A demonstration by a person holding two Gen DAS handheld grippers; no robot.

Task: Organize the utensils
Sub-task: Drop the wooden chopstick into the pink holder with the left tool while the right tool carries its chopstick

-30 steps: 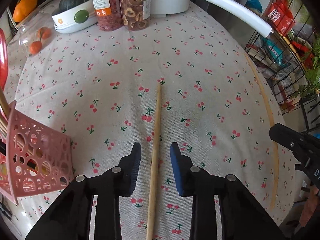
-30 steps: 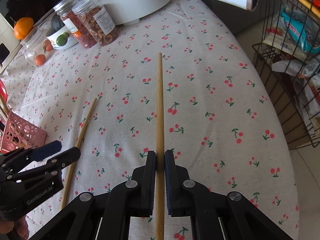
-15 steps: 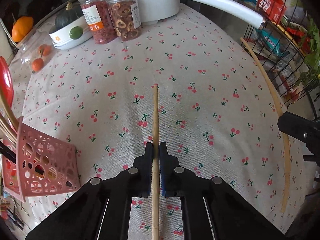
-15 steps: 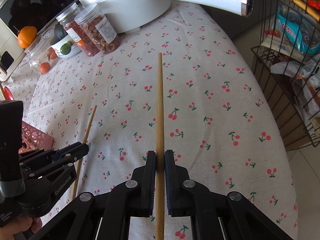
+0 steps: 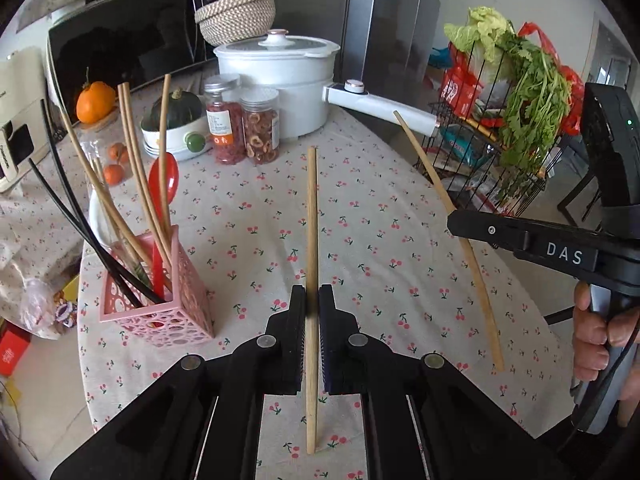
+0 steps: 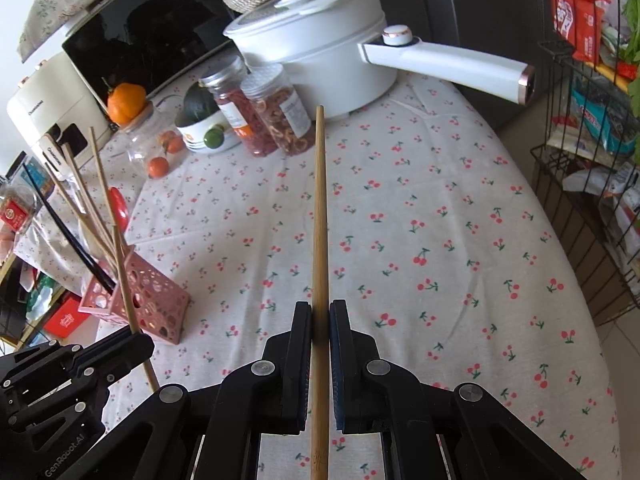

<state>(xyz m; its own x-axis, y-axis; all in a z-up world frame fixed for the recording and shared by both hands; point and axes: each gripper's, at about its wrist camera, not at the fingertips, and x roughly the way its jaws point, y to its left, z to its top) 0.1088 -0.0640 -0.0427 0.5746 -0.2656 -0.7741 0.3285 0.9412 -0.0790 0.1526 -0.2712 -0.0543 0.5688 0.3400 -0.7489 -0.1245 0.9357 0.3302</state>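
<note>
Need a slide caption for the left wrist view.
Left gripper clamps a wooden chopstick above the cherry-print tablecloth, pink utensil holder alongside.

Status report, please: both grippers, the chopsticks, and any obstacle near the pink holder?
Left gripper shut on one chopstick. Right gripper shut on second chopstick. Pink holder upright, already crowded with utensils. Nothing between grippers and holder.

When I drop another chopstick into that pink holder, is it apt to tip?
Possibly. The pink holder looks like light perforated plastic, and its chopsticks and red spoon lean far out, top-heavy. It seems tilted already in the right wrist view, so lower the chopstick gently.
</note>
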